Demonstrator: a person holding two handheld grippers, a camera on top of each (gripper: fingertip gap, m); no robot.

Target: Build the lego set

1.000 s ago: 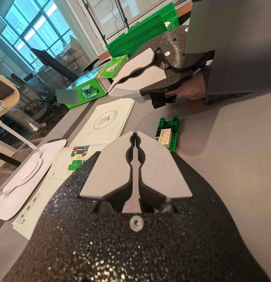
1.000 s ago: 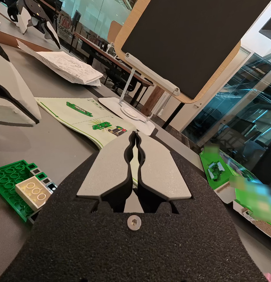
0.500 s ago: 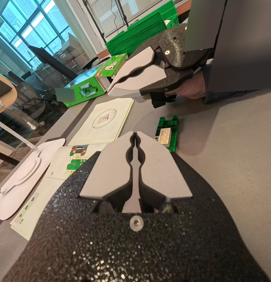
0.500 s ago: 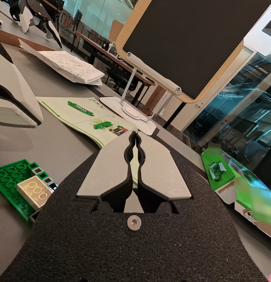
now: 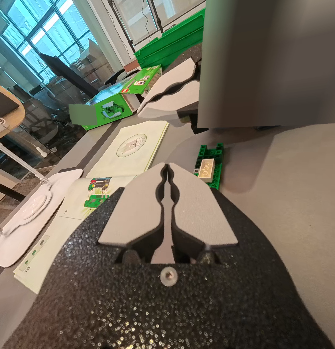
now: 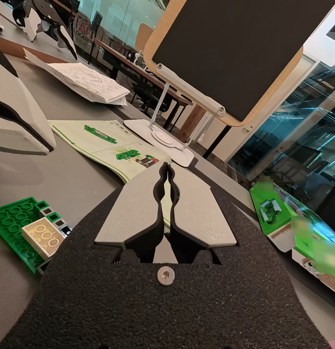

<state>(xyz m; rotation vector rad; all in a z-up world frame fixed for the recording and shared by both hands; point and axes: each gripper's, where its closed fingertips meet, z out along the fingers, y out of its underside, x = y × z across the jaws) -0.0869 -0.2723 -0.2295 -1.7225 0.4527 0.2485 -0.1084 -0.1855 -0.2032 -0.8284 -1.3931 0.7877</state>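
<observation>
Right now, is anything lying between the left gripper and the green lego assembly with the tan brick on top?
Nothing visible does. The left gripper, shut and empty, is just short of the green lego assembly, with only bare grey table between. The open instruction booklet lies off to the side, and the right gripper is beyond it.

Glossy green plastic lego plate, matt paper booklet, smooth grey table, rough black gripper body

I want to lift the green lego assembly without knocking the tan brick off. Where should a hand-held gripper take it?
Grip the green lego assembly across its two long side edges, coming down from above at the bare studded end away from the tan brick. It lies flat on the table, so probably only those thin edges offer opposing faces.
</observation>
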